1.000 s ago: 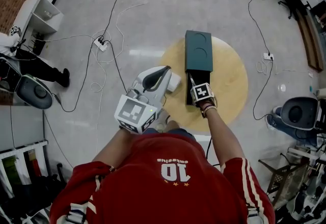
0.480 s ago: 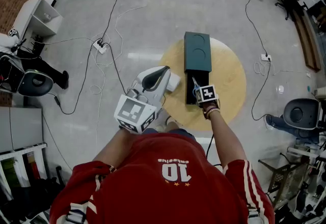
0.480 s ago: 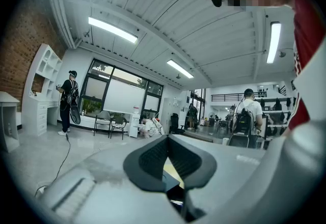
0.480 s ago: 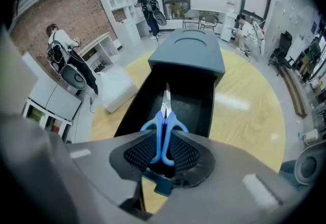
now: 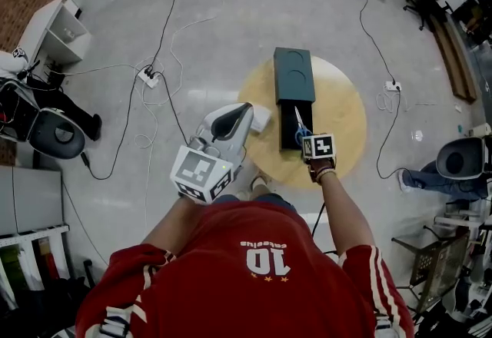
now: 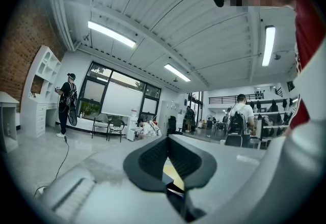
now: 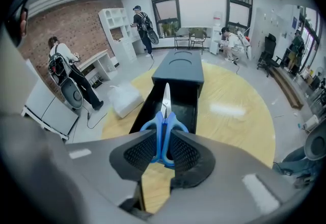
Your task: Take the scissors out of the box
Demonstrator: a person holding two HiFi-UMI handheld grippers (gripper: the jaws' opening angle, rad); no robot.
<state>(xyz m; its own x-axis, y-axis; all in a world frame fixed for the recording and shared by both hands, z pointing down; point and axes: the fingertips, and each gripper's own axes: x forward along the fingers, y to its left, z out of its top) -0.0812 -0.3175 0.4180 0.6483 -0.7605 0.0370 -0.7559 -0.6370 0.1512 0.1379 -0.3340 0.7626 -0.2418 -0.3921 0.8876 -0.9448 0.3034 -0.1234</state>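
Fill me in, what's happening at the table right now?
A person works with two handheld grippers at a round wooden table. The right gripper is clamped on the blue handles of the scissors, blades pointing away, over the open black tray of the dark green box. The left gripper is shut and empty, held off to the side.

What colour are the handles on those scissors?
The scissors have blue handles; the right gripper view shows them best.

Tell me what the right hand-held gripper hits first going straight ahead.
Likely the open black drawer of the box: the scissors in the right hand-held gripper point into it, tips leading; depth is unclear.
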